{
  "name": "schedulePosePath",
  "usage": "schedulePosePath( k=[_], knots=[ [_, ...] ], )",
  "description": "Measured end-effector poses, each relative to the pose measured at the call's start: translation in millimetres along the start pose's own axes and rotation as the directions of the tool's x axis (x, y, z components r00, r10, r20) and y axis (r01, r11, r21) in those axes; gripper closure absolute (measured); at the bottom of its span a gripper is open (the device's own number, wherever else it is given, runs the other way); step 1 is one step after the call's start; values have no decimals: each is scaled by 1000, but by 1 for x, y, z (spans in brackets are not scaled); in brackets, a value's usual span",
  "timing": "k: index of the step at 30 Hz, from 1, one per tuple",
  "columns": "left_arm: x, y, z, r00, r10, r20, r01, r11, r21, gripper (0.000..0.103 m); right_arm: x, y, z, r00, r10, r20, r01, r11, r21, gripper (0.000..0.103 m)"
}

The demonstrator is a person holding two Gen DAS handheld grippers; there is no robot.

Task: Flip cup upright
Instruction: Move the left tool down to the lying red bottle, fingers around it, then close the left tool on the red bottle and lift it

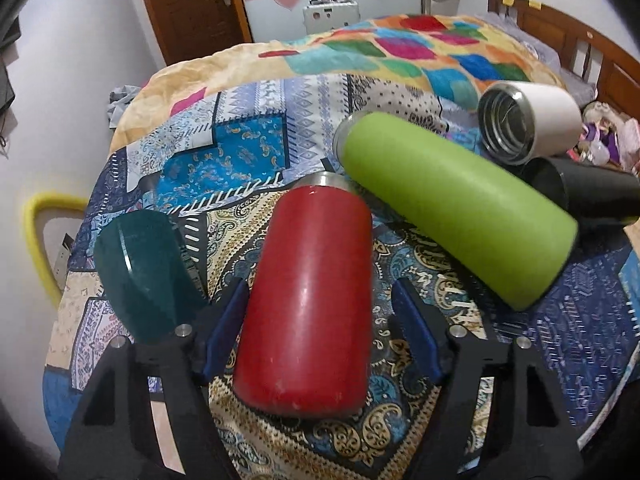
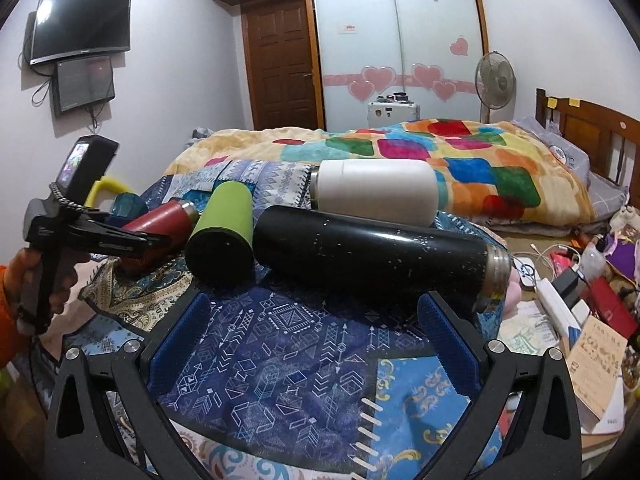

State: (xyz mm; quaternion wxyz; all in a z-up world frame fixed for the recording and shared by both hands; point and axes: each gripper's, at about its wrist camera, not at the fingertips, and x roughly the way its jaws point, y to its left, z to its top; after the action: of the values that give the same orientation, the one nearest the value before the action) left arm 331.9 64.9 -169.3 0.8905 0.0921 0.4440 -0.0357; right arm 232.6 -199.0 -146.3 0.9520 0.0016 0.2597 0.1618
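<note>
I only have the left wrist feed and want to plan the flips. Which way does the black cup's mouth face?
Observer: The black cup lies on its side, its steel mouth toward the cluttered right end, away from the green cup.
Operator: Is the right tool near it?
Observer: The right tool is open, short of the black cup, holding nothing.
Operator: And the white cup?
Observer: The white cup lies behind the black one, mouth pointing left.
</note>
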Motion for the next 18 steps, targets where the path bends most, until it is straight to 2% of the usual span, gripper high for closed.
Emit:
schedulePosePath(
  k=[3, 5, 11, 13, 18],
  knots=[
    [9, 1, 2, 1000, 7, -15, -7, 1000, 0, 37, 2, 1, -2, 1000, 2, -1, -2, 1000, -2, 0],
    [16, 7, 4, 1000, -16, -25, 15, 1000, -17, 39, 4, 2, -3, 1000, 3, -6, -3, 1000, 1, 0],
    [15, 5, 4, 999, -32, -28, 32, 999, -17, 40, 4, 1, -4, 1000, -4, -10, 4, 1000, 2, 0],
    [9, 1, 1, 998, -55, -27, 55, 998, -11, 40, 2, 0, -3, 1000, -7, -6, 7, 1000, 3, 0],
    [-15, -12, -8, 999, -48, -3, 48, 999, 23, 41, -3, 0, -1, 1000, -5, 3, 5, 1000, 9, 0]
  ],
)
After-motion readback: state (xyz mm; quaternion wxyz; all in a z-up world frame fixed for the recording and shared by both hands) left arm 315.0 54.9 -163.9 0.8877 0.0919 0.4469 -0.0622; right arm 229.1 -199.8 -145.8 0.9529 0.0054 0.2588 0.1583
